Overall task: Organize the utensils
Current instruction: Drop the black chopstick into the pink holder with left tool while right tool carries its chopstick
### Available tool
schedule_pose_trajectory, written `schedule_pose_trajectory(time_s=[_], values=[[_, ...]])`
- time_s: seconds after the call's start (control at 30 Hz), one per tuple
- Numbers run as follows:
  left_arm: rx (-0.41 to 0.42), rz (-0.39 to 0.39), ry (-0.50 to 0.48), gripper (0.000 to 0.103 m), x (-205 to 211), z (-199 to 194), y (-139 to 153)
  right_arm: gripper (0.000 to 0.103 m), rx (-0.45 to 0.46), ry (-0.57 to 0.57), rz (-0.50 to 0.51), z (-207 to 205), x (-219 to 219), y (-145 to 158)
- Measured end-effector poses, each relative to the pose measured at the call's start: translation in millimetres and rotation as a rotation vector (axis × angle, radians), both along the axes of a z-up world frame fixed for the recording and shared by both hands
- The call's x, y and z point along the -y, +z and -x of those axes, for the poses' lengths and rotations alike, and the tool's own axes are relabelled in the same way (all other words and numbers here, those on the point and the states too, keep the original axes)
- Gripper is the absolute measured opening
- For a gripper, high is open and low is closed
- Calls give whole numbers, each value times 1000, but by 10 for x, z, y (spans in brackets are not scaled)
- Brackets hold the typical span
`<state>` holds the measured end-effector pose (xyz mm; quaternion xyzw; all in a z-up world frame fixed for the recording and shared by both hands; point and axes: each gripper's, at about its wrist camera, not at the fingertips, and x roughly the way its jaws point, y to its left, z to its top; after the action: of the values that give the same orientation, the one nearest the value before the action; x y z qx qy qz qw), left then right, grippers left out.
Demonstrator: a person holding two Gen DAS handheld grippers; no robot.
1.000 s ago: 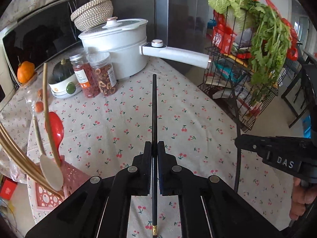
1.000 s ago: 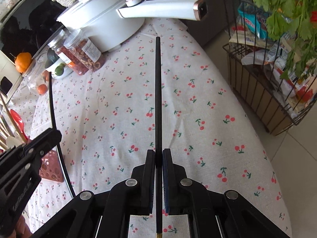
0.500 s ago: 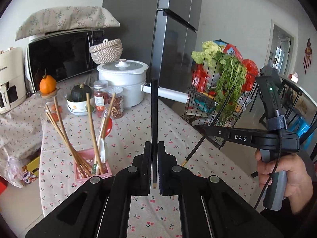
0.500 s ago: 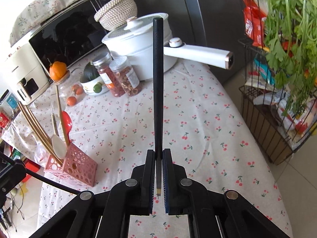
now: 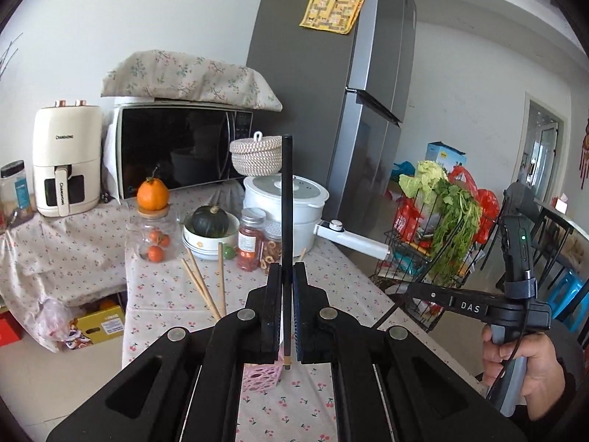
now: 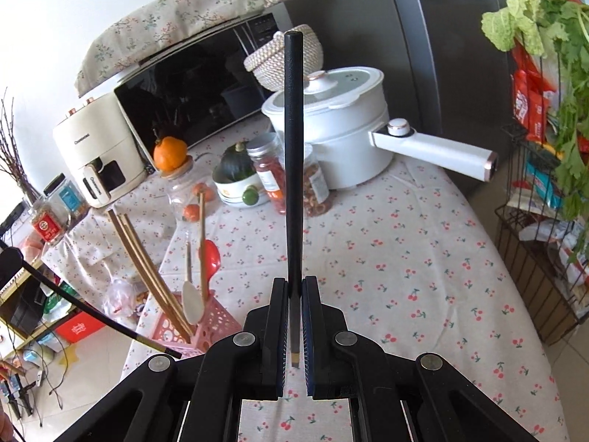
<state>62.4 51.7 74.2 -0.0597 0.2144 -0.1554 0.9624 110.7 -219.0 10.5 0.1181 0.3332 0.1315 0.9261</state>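
My left gripper (image 5: pixel 286 276) is shut on a black chopstick (image 5: pixel 286 213) that stands upright, its gold-banded lower end just above the pink utensil holder (image 5: pixel 259 379) below the jaws. My right gripper (image 6: pixel 294 287) is shut on a second black chopstick (image 6: pixel 293 154), also upright. The pink holder (image 6: pixel 217 326) sits near the table's left edge with several wooden chopsticks (image 6: pixel 147 269), a white spoon (image 6: pixel 192 304) and a red spoon (image 6: pixel 210 254) in it. The left chopstick (image 6: pixel 95 311) shows at the left of the right wrist view, tip beside the holder.
On the cherry-print tablecloth (image 6: pixel 405 258) stand a white pot with a long handle (image 6: pixel 342 121), two spice jars (image 6: pixel 272 173), a bowl with a squash (image 6: pixel 235 180) and a jar with an orange (image 6: pixel 171 154). A wire basket of greens (image 6: pixel 545 184) stands off the table's right edge.
Both grippers have tilted up from flat over the table, so both black chopsticks now stand upright. The left gripper has moved over the pink holder, which now lies under its jaws.
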Motion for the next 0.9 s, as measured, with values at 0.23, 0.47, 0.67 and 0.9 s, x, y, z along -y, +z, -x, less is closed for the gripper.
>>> schedule_pose_trajectory(time_s=[0.23, 0.47, 0.67, 0.9], values=[[-9, 2, 71, 5, -204, -193, -80, 5, 2, 50, 10, -9, -234, -3], [-43, -43, 96, 5, -192, -433, -283, 5, 4, 53, 9, -10, -283, -8], [-206, -16, 81, 8, -208, -767, -590, 5, 4, 55, 0, -12, -327, 9], [-247, 63, 106, 80, -365, -618, -605, 5, 37, 84, -23, 66, -430, 136]])
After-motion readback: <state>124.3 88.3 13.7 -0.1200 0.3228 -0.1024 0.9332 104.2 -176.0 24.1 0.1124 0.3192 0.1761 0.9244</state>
